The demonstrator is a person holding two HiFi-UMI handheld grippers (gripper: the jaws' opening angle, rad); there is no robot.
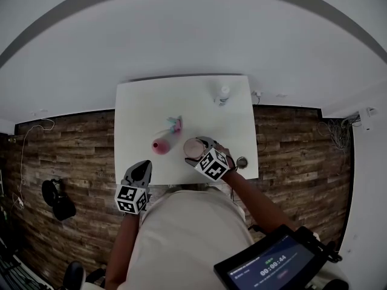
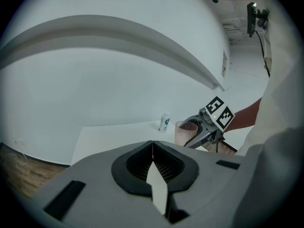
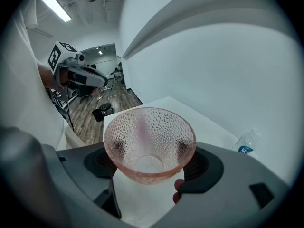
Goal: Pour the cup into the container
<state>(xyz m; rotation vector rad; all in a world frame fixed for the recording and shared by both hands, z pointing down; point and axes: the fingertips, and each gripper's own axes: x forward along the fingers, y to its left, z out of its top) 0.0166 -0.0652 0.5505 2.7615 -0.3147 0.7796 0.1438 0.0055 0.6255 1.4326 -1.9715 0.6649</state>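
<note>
Bottle and pink container obstruct table; left side open.

Not much to read here tbh. The only legible thing is the timer on the dark screen, down behind the right gripper by the person's elbow. It looks like 00:00:44, and the small line above it is too blurry. The bottle out past that gripper has a blue label, but the print is too tiny. The cube on it and the one on the left gripper carry black-and-white square markers, no letters.
</note>
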